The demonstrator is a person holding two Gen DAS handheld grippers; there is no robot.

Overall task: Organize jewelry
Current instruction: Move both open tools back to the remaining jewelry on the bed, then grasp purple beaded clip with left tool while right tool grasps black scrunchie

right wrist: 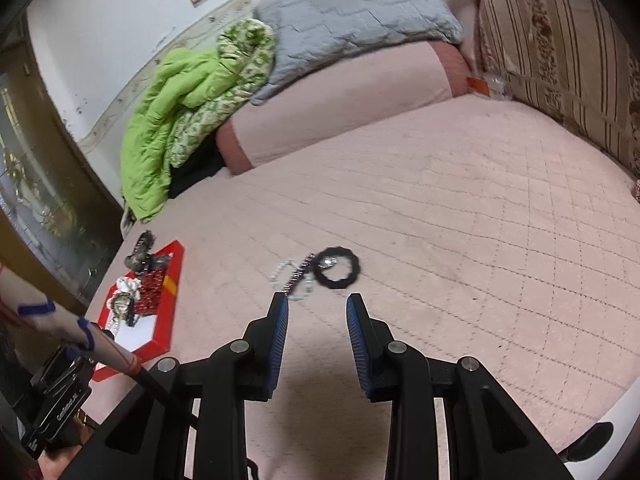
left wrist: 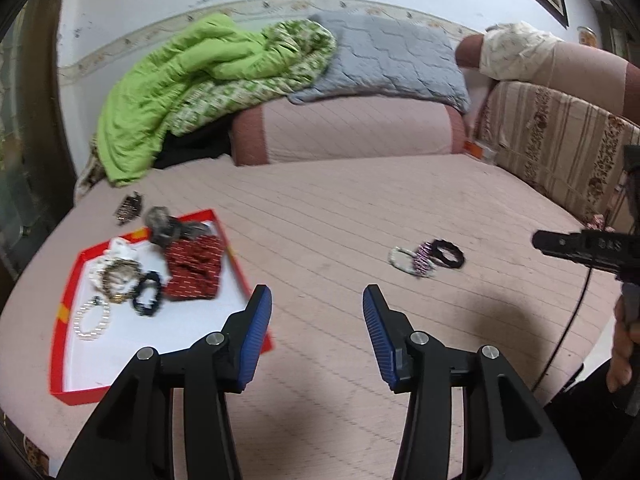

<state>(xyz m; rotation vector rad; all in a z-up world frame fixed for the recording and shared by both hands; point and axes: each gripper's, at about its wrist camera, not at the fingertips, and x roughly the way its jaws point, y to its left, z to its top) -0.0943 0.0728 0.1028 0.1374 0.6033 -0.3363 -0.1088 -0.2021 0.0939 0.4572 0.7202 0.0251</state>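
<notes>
We are holding the left gripper [left wrist: 316,312] above the near part of the bed [left wrist: 360,208], its blue pads spread apart with nothing between them. Our right gripper [right wrist: 316,316] is hovering likewise, jaws parted and empty, just short of three loose pieces lying together mid-bed: a black ring bracelet [right wrist: 339,268], a dark beaded strand [right wrist: 298,274] and a pale bead bracelet [right wrist: 298,288]. Near the bed's left edge a red tray [left wrist: 66,300] is carrying a pearl bracelet [left wrist: 93,319], a dark bracelet [left wrist: 147,294] and a red patterned pouch [left wrist: 195,266]. A green quilt [left wrist: 168,84] is lying at the far left corner.
</notes>
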